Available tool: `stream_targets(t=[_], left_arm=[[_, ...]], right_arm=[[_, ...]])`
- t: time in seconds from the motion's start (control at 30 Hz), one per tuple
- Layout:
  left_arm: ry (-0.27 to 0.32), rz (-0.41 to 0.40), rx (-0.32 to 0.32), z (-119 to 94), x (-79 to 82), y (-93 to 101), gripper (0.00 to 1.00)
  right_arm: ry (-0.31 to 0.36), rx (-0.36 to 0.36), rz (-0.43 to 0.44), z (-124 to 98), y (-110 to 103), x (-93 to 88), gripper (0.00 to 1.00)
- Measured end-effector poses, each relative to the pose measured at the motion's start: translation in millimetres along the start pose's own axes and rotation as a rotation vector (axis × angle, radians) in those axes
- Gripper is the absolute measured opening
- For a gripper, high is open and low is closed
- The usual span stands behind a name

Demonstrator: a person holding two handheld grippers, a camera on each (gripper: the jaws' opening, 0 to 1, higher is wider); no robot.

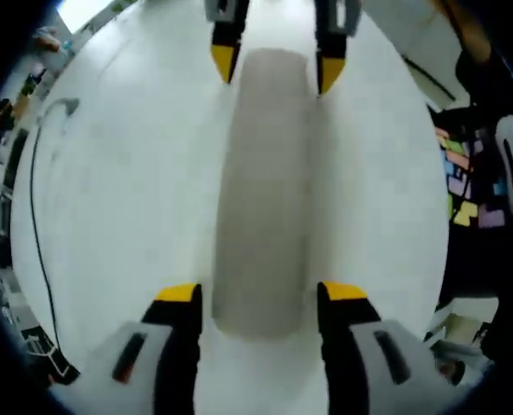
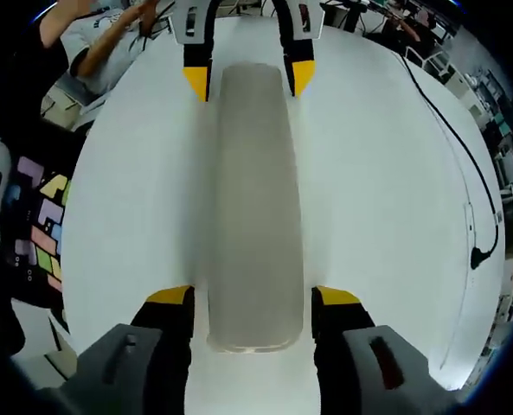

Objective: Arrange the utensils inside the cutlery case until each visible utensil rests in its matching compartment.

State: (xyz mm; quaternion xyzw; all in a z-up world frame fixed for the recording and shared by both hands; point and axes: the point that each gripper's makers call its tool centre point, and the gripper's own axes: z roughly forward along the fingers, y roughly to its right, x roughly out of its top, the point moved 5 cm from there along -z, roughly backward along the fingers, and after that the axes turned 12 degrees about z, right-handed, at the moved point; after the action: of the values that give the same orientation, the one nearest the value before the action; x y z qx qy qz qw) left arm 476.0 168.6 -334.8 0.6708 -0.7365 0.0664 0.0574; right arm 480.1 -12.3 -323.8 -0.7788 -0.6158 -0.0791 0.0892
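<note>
Case (image 1: 260,190), long, grey and closed, lies on the white bench (image 1: 126,190), straddled endwise by left gripper (image 1: 260,298) and right gripper (image 2: 252,303), jaws wide, seemingly ready to open it.

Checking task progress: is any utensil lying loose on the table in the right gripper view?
No. The white table carries the closed grey case and a black cable, no loose cutlery.

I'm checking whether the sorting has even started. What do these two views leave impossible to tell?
- Utensils and compartments: the cutlery case is a closed, frosted shape in both views; its lid hides anything inside.
- Grip: the left gripper and right gripper straddle opposite ends of the case; contact with the jaws is unclear.
- Table surroundings: fisheye edges blur the clutter; coloured blocks are too small to identify.
</note>
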Motion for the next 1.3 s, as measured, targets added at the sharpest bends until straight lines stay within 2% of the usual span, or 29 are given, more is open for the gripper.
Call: stream_targets(t=[0.07, 0.2, 0.47, 0.53, 0.77, 0.83, 0.97, 1.2, 1.23, 1.3], left_arm=[[0.003, 0.003, 0.005, -2.3, -0.3, 0.0, 0.54], [0.011, -0.008, 0.007, -3.7, -0.4, -1.6, 0.51], [0.003, 0.002, 0.010, -3.3, 1.5, 3.5, 0.50], [-0.003, 0.001, 0.009, -3.4, 0.8, 1.6, 0.50], [0.007, -0.011, 0.011, -4.1, -2.1, -1.1, 0.49], [0.006, -0.036, 0.014, -3.9, -1.8, -3.4, 0.47], [-0.018, -0.013, 0.009, -3.0, 2.9, -3.5, 0.46], [-0.001, 0.016, 0.014, -2.6, 2.5, -1.9, 0.45], [0.004, 0.023, 0.018, -2.6, 2.3, -1.3, 0.45], [0.015, 0.044, 0.033, -3.3, 1.5, 1.0, 0.44]], right_arm=[[0.000, 0.012, 0.000, -0.6, 6.9, 4.7, 0.54], [-0.018, -0.001, -0.013, 1.8, -7.6, 2.0, 0.52], [-0.047, -0.007, -0.005, 8.8, -18.1, 1.4, 0.52], [-0.064, -0.004, -0.011, 9.2, -11.4, 5.1, 0.52], [-0.104, -0.009, -0.018, 11.7, -14.4, 6.5, 0.47], [-0.087, -0.005, -0.016, 10.2, -17.6, 3.9, 0.44], [-0.002, 0.010, -0.005, 8.2, -13.5, -0.4, 0.43], [0.005, 0.011, 0.020, 4.9, 6.2, 6.3, 0.42], [0.003, 0.007, 0.019, 6.2, -0.1, 4.4, 0.42], [-0.008, 0.004, 0.011, 6.2, 1.5, 6.1, 0.42]])
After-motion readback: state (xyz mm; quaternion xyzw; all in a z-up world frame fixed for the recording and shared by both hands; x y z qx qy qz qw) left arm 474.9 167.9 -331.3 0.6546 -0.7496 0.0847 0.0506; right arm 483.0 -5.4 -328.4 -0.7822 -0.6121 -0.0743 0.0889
